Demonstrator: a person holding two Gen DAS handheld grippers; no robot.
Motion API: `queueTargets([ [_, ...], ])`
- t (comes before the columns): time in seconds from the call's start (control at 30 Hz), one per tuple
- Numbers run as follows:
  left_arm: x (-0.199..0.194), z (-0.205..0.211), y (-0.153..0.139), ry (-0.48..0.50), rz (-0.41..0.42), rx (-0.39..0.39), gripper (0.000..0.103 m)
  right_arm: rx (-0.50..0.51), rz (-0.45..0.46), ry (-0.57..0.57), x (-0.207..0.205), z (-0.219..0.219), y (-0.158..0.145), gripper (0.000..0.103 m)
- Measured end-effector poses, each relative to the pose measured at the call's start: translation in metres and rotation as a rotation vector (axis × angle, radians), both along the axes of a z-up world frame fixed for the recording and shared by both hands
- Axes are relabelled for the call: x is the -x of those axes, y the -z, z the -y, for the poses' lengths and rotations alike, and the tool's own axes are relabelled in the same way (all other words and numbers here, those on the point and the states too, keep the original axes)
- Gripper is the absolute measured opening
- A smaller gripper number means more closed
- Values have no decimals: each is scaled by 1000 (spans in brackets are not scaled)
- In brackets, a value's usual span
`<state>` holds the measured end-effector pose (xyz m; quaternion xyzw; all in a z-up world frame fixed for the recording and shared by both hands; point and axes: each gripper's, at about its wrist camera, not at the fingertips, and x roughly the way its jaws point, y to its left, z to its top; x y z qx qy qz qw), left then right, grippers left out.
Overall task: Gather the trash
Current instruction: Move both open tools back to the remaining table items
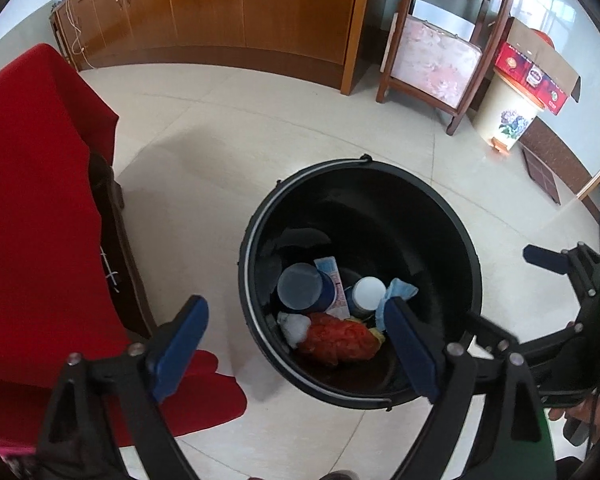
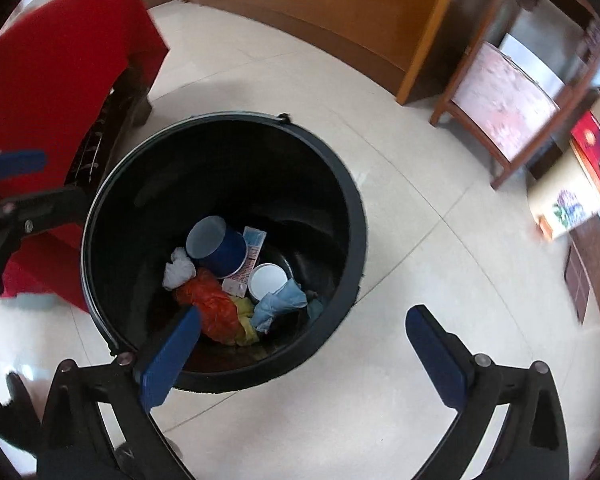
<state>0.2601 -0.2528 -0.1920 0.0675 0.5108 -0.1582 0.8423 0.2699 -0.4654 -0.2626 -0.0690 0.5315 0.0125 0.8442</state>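
Both your claws, left (image 1: pixel 296 350) and right (image 2: pixel 304 354), gape empty above the black bin (image 2: pixel 354 216); cup (image 2: pixel 216 246), wrappers and tissues lie inside, seemingly nothing left.

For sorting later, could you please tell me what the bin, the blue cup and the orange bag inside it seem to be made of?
Bin: probably moulded plastic, black with a dull sheen, plus a thin wire hoop under the rim.
Blue cup: possibly coated paper or plastic, glossy wall with a printed band; its pale end looks translucent.
Orange bag: thin plastic film, crumpled and shiny.
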Motion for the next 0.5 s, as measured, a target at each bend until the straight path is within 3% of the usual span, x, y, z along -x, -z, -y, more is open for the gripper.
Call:
queueTargets([
  [0.33,18,-10,-33,27,98,-32,93,-69,69,166,14,16,-41,103],
  [0.5,26,-17,-48,11,115,-27,94,-22,106,171,24,10,-61,103],
])
